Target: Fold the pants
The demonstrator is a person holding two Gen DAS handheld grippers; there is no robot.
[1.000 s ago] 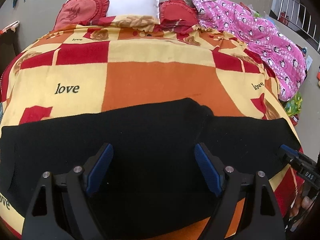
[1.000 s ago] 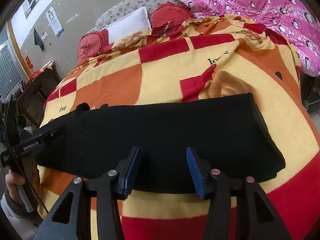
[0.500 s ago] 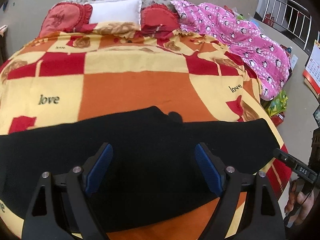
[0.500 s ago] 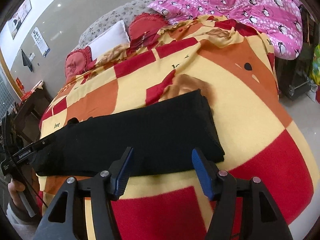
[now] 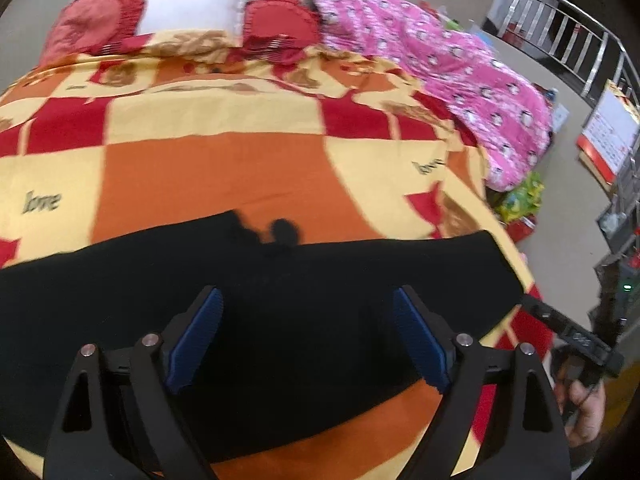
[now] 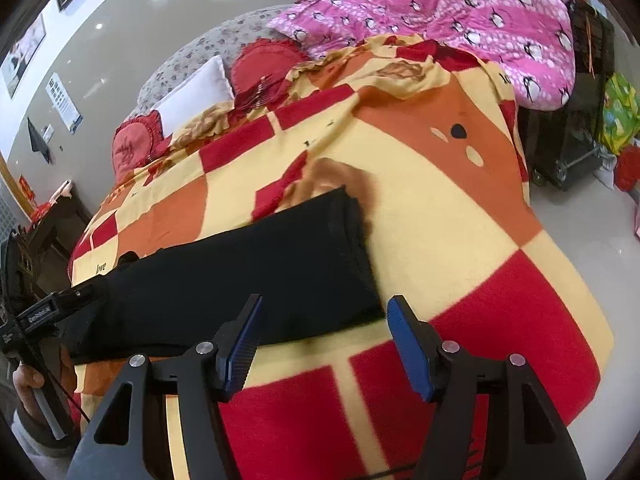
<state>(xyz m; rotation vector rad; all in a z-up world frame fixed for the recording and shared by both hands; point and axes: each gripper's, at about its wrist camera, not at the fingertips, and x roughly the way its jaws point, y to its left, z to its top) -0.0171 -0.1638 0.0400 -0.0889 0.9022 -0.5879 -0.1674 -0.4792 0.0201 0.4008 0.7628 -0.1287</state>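
Black pants lie as a long folded band across the near part of the bed's checked blanket. My left gripper hovers over the band's middle, jaws wide and still opening, pads off the cloth. In the right wrist view the pants end in a squared edge. My right gripper hangs over that end's near corner, jaws opening, with nothing pinched between them. Each view shows the other gripper at its edge: the right gripper held by a hand, and the left gripper.
A pink penguin quilt drapes the bed's far right side. A white pillow and red cushions sit at the head. A metal railing and a black cart stand right of the bed. A dark table stands at the left.
My right gripper has slid right along the pants to their end, and its jaws have widened. The left view has swung right and drawn back a little. The pants stay flat.
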